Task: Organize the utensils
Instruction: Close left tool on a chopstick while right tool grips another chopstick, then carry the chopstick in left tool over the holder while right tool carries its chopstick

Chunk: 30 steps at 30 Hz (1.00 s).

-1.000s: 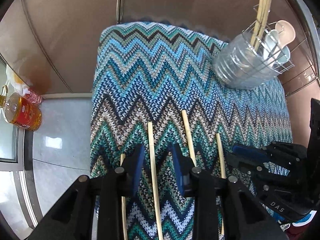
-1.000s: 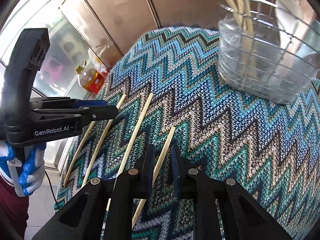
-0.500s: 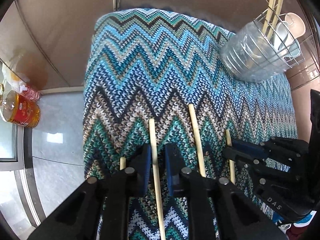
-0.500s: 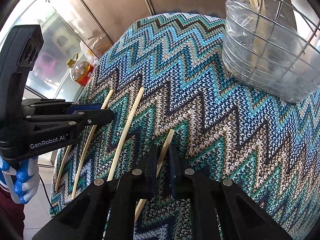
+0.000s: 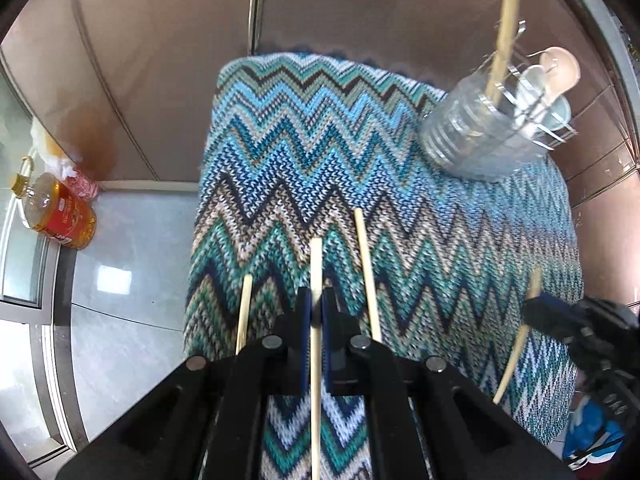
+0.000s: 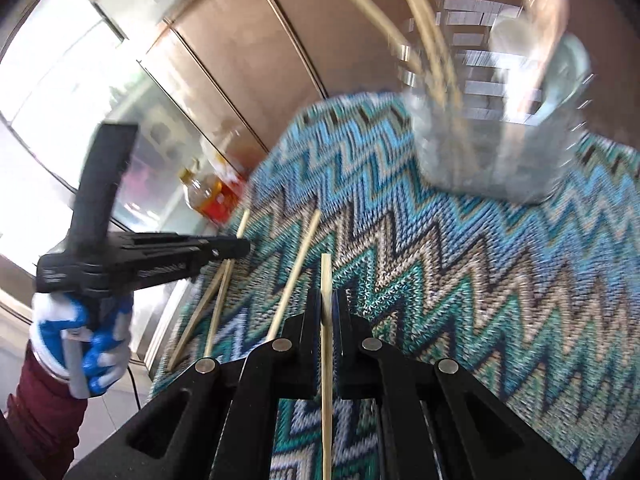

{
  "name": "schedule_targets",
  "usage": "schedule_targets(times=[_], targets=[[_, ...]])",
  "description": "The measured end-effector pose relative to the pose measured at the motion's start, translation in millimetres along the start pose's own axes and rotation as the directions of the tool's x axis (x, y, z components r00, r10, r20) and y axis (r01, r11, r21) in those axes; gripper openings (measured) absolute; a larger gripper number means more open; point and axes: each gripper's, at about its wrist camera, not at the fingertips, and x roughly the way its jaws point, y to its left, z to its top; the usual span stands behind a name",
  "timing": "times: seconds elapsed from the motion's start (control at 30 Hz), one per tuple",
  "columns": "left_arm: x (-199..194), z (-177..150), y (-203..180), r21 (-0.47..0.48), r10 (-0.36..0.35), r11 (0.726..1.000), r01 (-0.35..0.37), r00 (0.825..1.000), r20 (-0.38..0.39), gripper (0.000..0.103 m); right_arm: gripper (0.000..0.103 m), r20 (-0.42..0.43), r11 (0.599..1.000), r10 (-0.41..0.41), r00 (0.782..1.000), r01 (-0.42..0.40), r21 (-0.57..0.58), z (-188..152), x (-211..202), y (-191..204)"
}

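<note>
Left tongs point(image 5: 316, 312) pinching one chopstick point(image 5: 316, 264); two loose chopsticks point(image 5: 368, 272) just beside, on zigzag-cloth bench point(image 5: 320, 140). Right tongs point(image 6: 327, 310) pinching second chopstick point(image 6: 326, 280); utensil basket point(image 6: 492, 160) ahead, well apart.

The left wrist view is looking steeply down from close above the zigzag cloth point(image 5: 320, 152), along its own 2 fingers toward the wire holder point(image 5: 492, 132) at upper right. The right wrist view is facing less steeply across the same cloth point(image 6: 460, 260), with the holder point(image 6: 492, 152) nearer and blurred. Both are sharing the cloth, the holder and the oil bottle point(image 5: 56, 212) point(image 6: 208, 200), and each is catching the other gripper at its edge.
</note>
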Motion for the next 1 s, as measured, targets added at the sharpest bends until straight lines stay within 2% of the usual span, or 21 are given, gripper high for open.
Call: schedule_targets(times=[0.2,0.37,0.47,0.6,0.67,0.77,0.83,1.0], targets=[[-37,-21,-7,-0.016,0.002,1.0,-0.001,0.998,0.068,0.004,0.005,0.134,0.999,0.009,0.991,-0.004,-0.038,-17,-64,16],[-73,-38,-12,-0.011,-0.002,1.0,0.004,0.991,0.132,0.004,0.005,0.208,0.999,0.009,0.978,0.0,-0.041,-30,-102,26],[-98,-49,-21,0.001,-0.005,1.0,0.005,0.985,0.174,0.004,0.005,0.247,0.999,0.006,0.969,0.005,-0.047,-38,-122,33],[-135,-59,-34,0.031,-0.022,0.999,0.014,0.967,0.255,0.004,0.005,0.31,0.998,-0.014,0.951,0.033,-0.056,-41,-154,41],[-154,-60,-42,0.047,-0.034,0.999,0.02,0.952,0.303,0.004,0.005,0.35,0.997,-0.029,0.936,0.05,-0.052,-37,-171,43],[-183,-57,-57,0.076,-0.061,0.997,0.034,0.915,0.399,0.004,0.005,0.404,0.996,-0.048,0.913,0.075,-0.051,-30,-188,45],[-197,-52,-68,0.089,-0.068,0.996,0.031,0.888,0.454,0.004,0.005,0.454,0.995,-0.052,0.89,0.087,-0.056,-19,-202,47],[-227,-27,-95,0.129,-0.146,0.988,0.086,0.793,0.592,0.004,0.005,0.553,0.99,-0.052,0.832,0.114,-0.078,14,-217,48]])
